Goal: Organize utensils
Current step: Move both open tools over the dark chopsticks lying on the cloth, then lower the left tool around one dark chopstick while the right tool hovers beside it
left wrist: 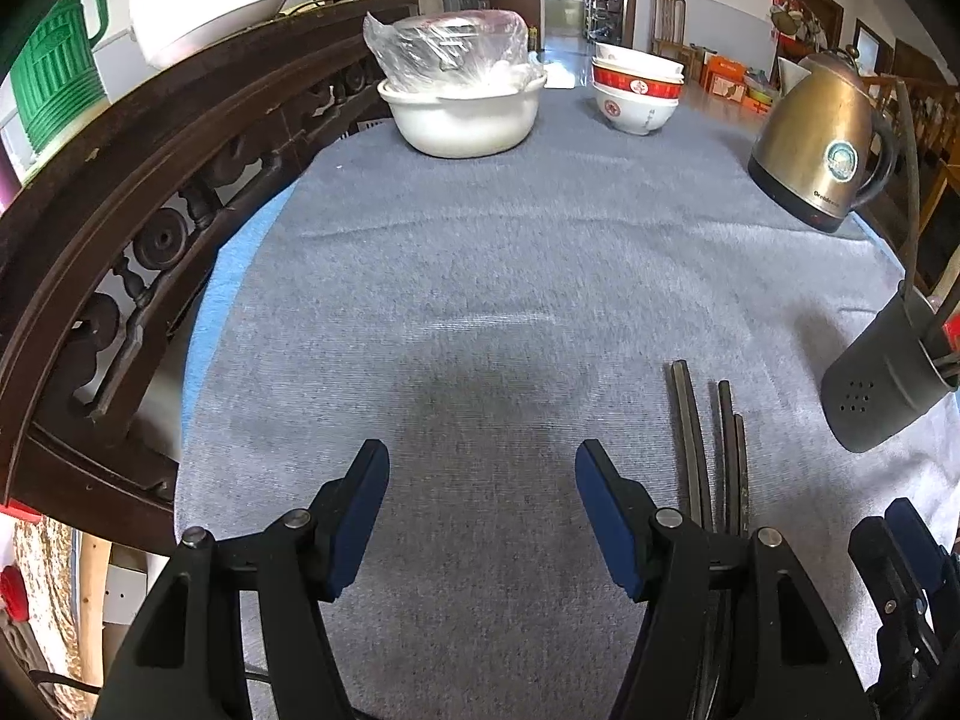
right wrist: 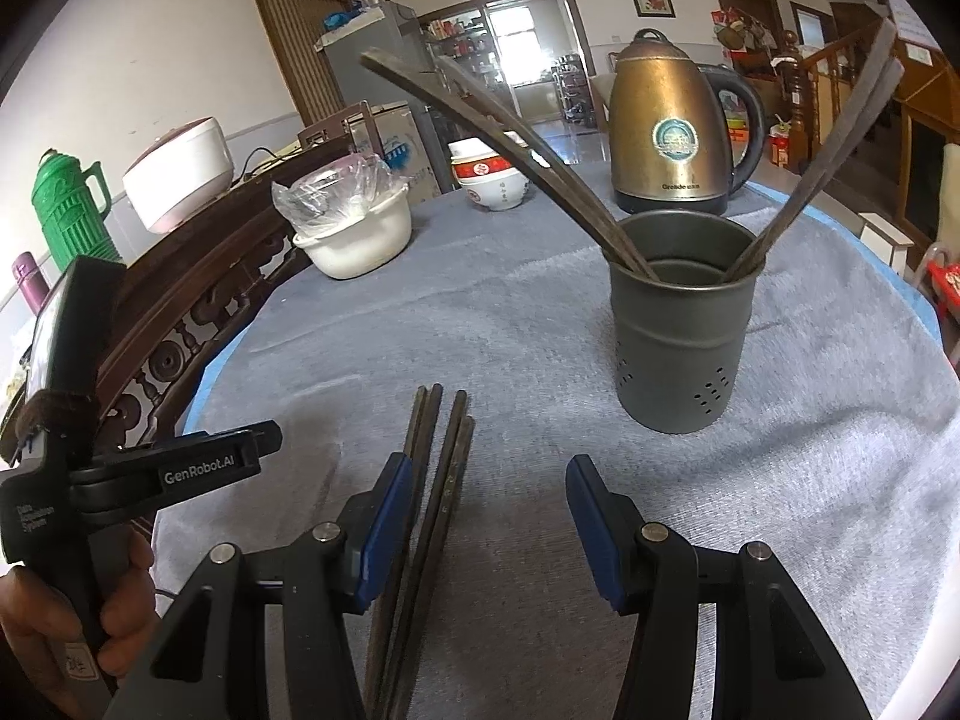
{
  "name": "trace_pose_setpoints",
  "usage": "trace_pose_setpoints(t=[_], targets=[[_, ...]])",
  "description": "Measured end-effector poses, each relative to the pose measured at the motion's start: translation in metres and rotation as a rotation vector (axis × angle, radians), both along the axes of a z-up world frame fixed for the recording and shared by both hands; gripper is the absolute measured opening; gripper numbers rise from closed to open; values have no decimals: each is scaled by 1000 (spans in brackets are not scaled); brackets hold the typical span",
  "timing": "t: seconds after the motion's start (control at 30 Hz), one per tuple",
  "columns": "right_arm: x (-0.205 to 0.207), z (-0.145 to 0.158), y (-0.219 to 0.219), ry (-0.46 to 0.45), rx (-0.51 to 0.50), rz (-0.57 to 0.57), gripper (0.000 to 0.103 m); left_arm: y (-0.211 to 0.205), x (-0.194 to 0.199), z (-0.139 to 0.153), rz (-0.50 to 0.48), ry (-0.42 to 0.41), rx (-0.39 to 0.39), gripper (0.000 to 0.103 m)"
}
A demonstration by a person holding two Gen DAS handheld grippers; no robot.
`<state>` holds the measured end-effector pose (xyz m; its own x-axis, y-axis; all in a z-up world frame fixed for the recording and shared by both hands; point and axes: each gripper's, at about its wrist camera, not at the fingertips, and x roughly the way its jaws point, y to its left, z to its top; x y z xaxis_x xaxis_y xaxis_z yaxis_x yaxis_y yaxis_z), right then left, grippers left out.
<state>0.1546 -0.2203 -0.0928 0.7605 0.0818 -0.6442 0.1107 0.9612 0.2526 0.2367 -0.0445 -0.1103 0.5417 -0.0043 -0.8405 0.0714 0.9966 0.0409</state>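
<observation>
Several dark chopsticks (right wrist: 441,480) lie side by side on the grey cloth; in the left wrist view the chopsticks (left wrist: 714,450) lie just right of my left gripper. A dark metal utensil holder (right wrist: 681,324) stands upright with several chopsticks (right wrist: 516,138) leaning out of it; the holder (left wrist: 882,378) shows at the right edge of the left wrist view. My left gripper (left wrist: 480,480) is open and empty above bare cloth. My right gripper (right wrist: 489,498) is open and empty, its left finger (right wrist: 384,528) over the lying chopsticks.
A white basin (left wrist: 468,114) with a plastic-wrapped dish, stacked red-and-white bowls (left wrist: 636,90) and a brass kettle (left wrist: 822,138) stand at the far side of the grey cloth (left wrist: 480,276). A carved dark wood rail (left wrist: 120,228) runs along the left. A green thermos (right wrist: 72,210) stands behind it.
</observation>
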Motion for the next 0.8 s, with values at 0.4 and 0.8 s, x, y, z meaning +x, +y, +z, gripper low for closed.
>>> trace_pose_setpoints(t=[0.4, 0.8], targets=[[4, -9, -19, 9, 25, -39, 57, -27, 10, -13, -75, 57, -3, 66], [-1, -30, -45, -13, 76, -71, 57, -50, 5, -26, -163, 120, -27, 67]])
